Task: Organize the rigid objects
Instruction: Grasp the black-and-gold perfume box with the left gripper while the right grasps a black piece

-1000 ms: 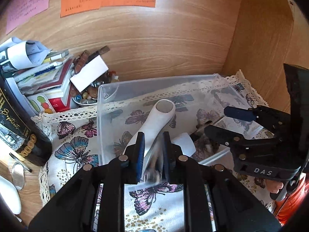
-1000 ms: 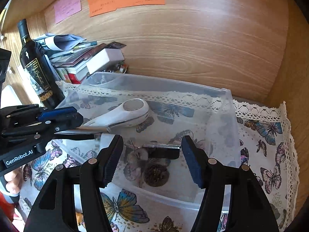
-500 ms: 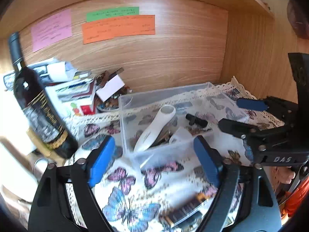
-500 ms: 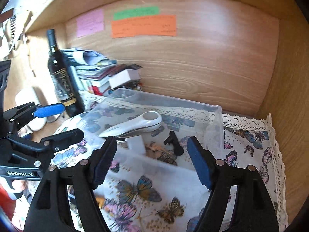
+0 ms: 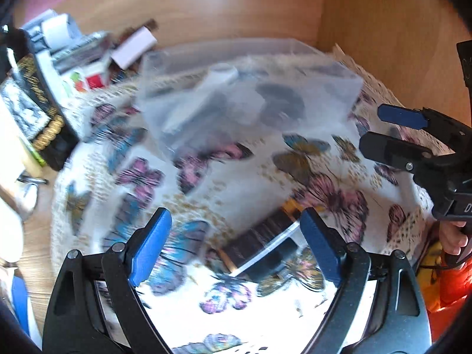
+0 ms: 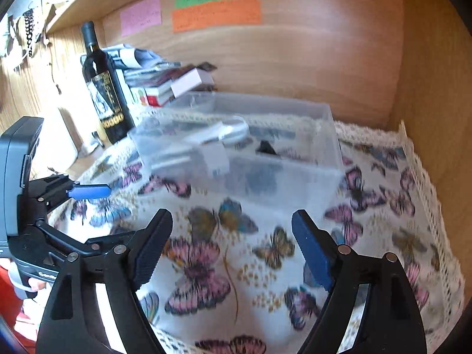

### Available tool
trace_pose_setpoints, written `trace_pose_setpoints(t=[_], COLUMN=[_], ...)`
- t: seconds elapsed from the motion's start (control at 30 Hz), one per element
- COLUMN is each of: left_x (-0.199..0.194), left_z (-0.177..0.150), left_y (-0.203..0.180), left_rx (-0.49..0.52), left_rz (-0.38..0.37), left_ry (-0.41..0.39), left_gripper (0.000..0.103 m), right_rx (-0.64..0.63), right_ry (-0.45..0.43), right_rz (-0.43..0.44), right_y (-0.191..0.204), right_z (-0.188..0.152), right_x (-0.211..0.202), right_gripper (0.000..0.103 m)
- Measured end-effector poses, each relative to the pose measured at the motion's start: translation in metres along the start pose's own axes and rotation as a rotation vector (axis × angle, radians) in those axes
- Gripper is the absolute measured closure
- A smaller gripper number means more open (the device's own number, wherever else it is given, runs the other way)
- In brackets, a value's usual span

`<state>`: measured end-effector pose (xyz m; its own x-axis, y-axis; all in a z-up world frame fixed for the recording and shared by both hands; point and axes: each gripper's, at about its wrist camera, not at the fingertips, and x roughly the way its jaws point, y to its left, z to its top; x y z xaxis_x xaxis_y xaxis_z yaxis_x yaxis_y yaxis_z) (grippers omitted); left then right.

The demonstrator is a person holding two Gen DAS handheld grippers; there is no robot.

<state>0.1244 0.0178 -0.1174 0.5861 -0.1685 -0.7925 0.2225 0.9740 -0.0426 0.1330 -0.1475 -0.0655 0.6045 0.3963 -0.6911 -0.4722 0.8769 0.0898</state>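
With both the left gripper (image 5: pixel 234 243) and right gripper (image 6: pixel 231 243) empty, jaws just spread wide, the dark rectangular object (image 5: pixel 259 243) near the butterfly cloth's (image 6: pixel 265 265) front edge is best straddled squarely before being carried to the clear bin (image 6: pixel 295 177).

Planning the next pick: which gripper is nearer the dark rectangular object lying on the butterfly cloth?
Left. The left gripper hangs open just above the dark rectangular object; the right gripper is off to its side, open, nearer the clear plastic bin.
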Motion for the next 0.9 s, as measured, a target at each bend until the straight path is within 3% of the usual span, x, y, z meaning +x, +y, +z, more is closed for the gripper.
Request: trace_pose_setpoints(t=[0.07, 0.1, 0.2, 0.27, 0.33, 0.4, 0.67, 0.9], left_x=[0.004, 0.007, 0.018, 0.018, 0.017, 0.015, -0.008, -0.03], left_z=[-0.002, -0.002, -0.003, -0.003, -0.001, -0.002, -0.023, -0.058], left_y=[-0.007, -0.011, -0.015, -0.014, -0.008, 0.005, 0.045, 0.055], left_rx=[0.015, 0.029, 0.051, 0.054, 0.035, -0.018, -0.171, -0.163], left_rz=[-0.041, -0.043, -0.041, -0.024, 0.007, -0.003, -0.018, 0.001], left_ry=[0.017, 0.024, 0.066, 0.051, 0.043, 0.042, 0.009, 0.004], left_gripper=[0.015, 0.02, 0.044, 0.051, 0.073, 0.079, 0.08, 0.08], right_rx=[0.009, 0.011, 0.012, 0.007, 0.0, -0.007, -0.069, -0.114], right_ry=[0.013, 0.019, 0.034, 0.039, 0.04, 0.044, 0.083, 0.123], right_rz=[-0.001, 0.0, -0.004, 0.001, 0.012, 0.027, 0.107, 0.169], right_y=[-0.002, -0.003, -0.003, -0.001, 0.003, 0.008, 0.041, 0.076], right_z=[-0.007, -0.009, -0.015, -0.018, -0.019, -0.02, -0.023, -0.022], right_x=[-0.001, -0.001, 0.0, -0.001, -0.001, 0.001, 0.015, 0.034], right_gripper=[0.022, 0.022, 0.022, 0.022, 0.022, 0.022, 0.022, 0.026])
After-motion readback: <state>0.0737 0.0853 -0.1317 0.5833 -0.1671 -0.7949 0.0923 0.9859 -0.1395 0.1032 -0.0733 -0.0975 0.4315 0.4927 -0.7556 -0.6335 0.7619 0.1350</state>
